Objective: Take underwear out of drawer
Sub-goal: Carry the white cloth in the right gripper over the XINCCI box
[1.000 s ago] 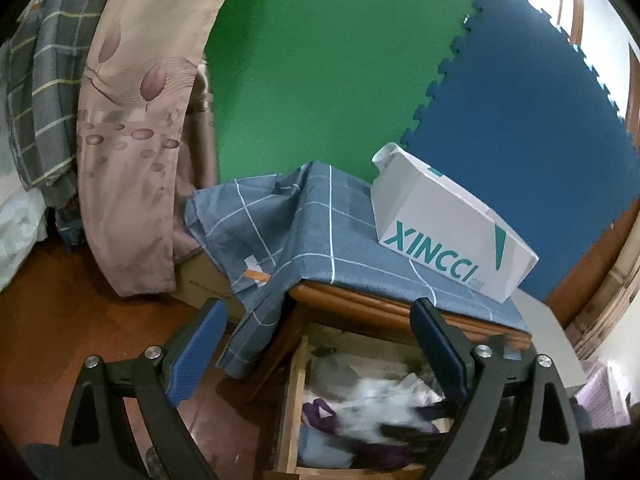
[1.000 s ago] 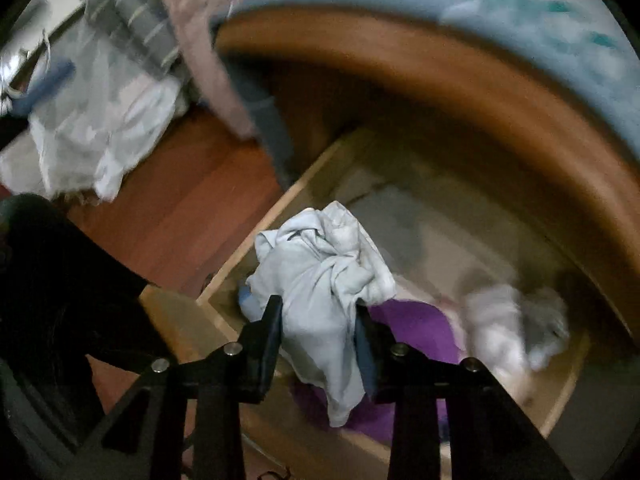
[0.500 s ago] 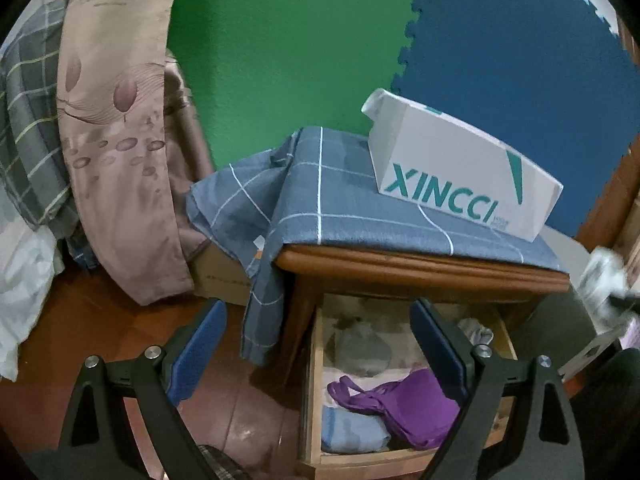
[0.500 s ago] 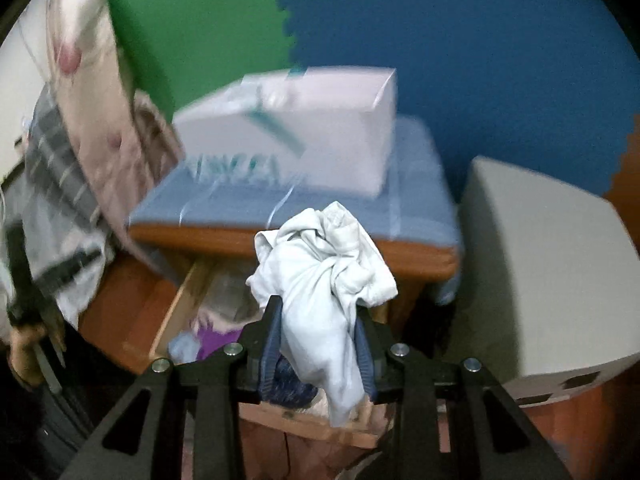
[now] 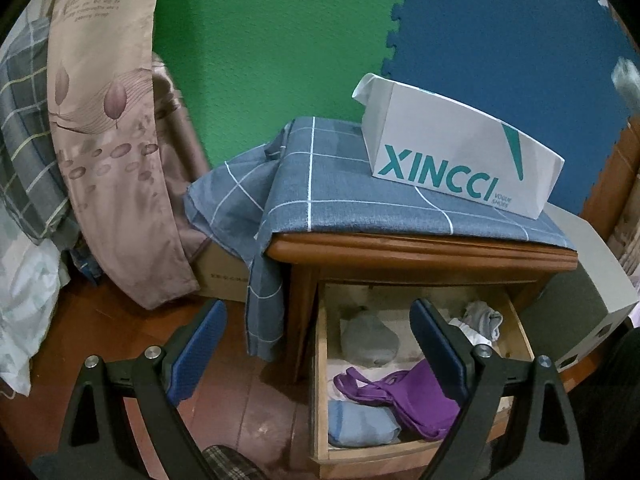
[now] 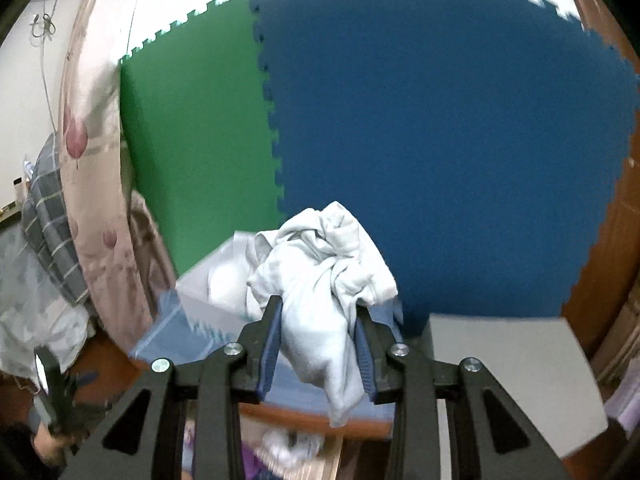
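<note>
Right gripper [image 6: 318, 338]: jaws drawn in close on a bunched pale underwear [image 6: 324, 280], both blue pads pressed into the cloth. The bundle bulges above the fingertips and a tail hangs below them. It is held up in front of the blue wall mat [image 6: 440, 140], above the nightstand and clear of the drawer.

Left gripper [image 5: 316, 344]: jaws spread wide, nothing between the pads. It points down toward the drawer front and the wooden floor [image 5: 248, 412] beside it.

Drawer [image 5: 322, 380] of the wooden nightstand [image 5: 420, 250]: pulled out. Contents: a grey folded garment [image 5: 370, 340] toward the back left, a grey and white piece [image 5: 480, 320] at the back right, a purple garment [image 5: 416, 392] with a looped strap in the middle, a folded light blue piece [image 5: 360, 424] at the front left. The right front corner is hidden behind the left gripper's finger.

Top of nightstand: a blue checked cloth [image 5: 340, 184] covers it and hangs over the left edge. A white paper bag [image 5: 452, 156] printed XINCCI lies on the cloth, on its side.

A cardboard box [image 5: 224, 272] sits on the floor left of the nightstand, its contents not visible.
</note>
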Demonstrator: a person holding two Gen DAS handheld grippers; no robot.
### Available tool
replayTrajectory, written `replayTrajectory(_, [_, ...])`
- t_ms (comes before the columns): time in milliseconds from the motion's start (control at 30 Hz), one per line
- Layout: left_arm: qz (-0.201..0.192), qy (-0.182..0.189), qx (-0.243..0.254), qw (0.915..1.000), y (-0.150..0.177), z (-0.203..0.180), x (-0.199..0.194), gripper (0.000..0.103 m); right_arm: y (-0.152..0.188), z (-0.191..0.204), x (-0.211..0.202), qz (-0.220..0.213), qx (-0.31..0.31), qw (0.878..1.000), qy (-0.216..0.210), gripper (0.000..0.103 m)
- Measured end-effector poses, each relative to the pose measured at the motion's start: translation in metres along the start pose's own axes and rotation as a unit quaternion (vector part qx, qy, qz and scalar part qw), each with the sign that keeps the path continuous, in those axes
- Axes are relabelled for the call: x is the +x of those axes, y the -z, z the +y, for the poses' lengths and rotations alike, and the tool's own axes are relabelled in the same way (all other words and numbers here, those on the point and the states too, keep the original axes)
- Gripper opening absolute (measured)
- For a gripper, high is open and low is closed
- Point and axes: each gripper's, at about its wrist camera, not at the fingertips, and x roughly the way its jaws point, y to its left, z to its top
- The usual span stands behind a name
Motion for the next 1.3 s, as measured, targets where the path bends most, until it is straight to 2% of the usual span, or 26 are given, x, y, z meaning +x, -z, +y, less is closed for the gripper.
replayTrajectory(267, [0.0, 0.004, -0.007, 1.0, 0.0, 0.001, 0.0, 0.091, -0.06, 0.025, 0.028, -0.038, -0.01, 0.999, 0.031, 0.034])
replayTrajectory(533, [-0.001, 0.007, -0.016, 0.9998, -0.002, 0.003, -0.002, 0.091, -0.089, 0.034, 0.099, -0.013, -0.01, 0.998, 0.067, 0.034])
replayTrajectory(833, [0.0, 0.012, -0.016, 0.9998, -0.003, 0.001, -0.002, 0.091, -0.085, 0.029, 0.173, 0.045, 0.006, 0.993, 0.109, 0.034])
replayTrajectory(1300, [0.008, 0.017, -0.017, 0.9997, -0.003, -0.002, 0.0, 0.091, -0.076, 0.033, 0.209, 0.073, 0.002, 0.989, 0.124, 0.034])
